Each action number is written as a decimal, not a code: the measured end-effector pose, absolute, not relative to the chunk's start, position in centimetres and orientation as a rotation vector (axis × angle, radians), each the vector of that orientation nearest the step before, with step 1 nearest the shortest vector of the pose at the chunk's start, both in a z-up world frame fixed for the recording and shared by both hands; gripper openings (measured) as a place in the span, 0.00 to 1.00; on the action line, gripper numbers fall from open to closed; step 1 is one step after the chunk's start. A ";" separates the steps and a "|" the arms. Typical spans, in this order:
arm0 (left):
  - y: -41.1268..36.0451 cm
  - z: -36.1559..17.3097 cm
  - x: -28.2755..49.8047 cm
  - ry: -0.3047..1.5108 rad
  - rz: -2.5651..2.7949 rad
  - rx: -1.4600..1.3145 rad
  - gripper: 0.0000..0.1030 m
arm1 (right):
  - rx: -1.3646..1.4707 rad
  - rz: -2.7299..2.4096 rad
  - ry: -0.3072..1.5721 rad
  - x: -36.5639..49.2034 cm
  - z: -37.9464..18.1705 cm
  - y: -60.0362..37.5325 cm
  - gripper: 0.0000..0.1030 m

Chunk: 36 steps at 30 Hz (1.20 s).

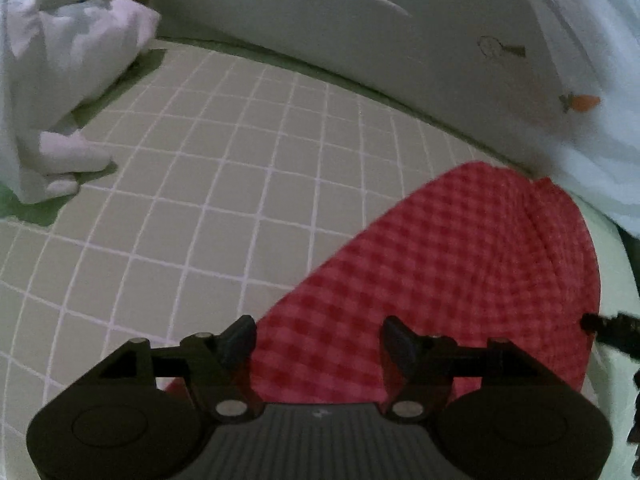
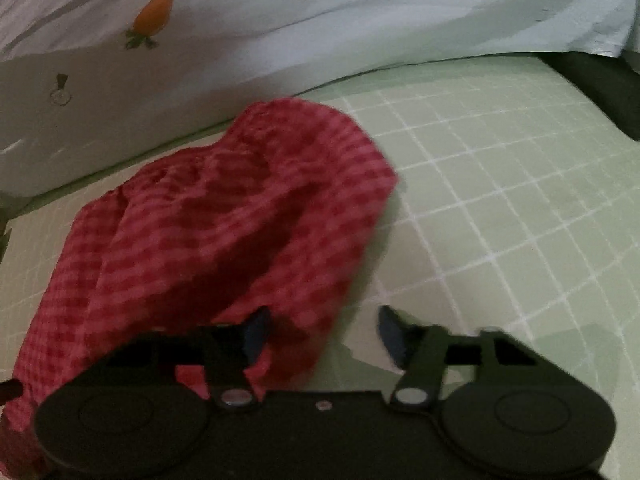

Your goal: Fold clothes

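Two open grippers are held low over a gridded mat (image 1: pixel 224 184), and one red checked cloth (image 1: pixel 440 272) is the garment being worked. At ten o'clock in the left wrist view a white pile (image 1: pixel 60 92) is kept at the mat's far corner, well apart from the cloth, probably so that the working area stays free. At the centre bottom the left gripper (image 1: pixel 318 336) is seen with its fingers spread wide and nothing between them; it is pointed at the cloth's near edge, which is spread toward two o'clock, so a grasp there seems to be intended. In the right wrist view the cloth (image 2: pixel 224 216) is seen bunched from eight to twelve o'clock, its folds raised, not flat. The right gripper (image 2: pixel 324 332) is likewise spread wide and empty, its left finger (image 2: pixel 256 332) lying against the cloth's hem, its right finger over bare mat (image 2: pixel 500 208). A carrot-print sheet (image 2: pixel 280 12) is draped behind.
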<state>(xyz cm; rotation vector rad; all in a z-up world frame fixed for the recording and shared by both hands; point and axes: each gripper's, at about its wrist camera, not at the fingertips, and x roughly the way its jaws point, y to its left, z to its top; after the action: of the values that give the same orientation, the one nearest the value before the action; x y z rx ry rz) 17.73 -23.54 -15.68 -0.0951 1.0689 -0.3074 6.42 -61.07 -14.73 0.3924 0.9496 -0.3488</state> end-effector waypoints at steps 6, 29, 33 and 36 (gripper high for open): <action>-23.7 -15.8 18.8 1.083 -0.301 -0.070 0.01 | 0.305 -0.313 0.924 10.0 -13.7 -59.6 0.01; -21.2 -15.9 18.0 1.079 -0.229 -0.194 0.02 | 0.215 -0.204 0.843 6.6 -12.6 -56.4 0.55; -21.2 -15.9 18.1 1.081 -0.225 -0.195 0.03 | 0.254 -0.193 0.886 7.3 -14.7 -57.0 0.49; -21.2 -15.9 18.1 1.084 -0.225 -0.192 0.04 | 0.274 -0.139 0.896 8.4 -15.4 -56.2 0.49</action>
<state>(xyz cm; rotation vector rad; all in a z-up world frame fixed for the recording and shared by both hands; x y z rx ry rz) 18.15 -21.24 -15.90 -0.1922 1.0840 -0.2253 8.40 -56.21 -15.44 0.2737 0.8959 -0.1387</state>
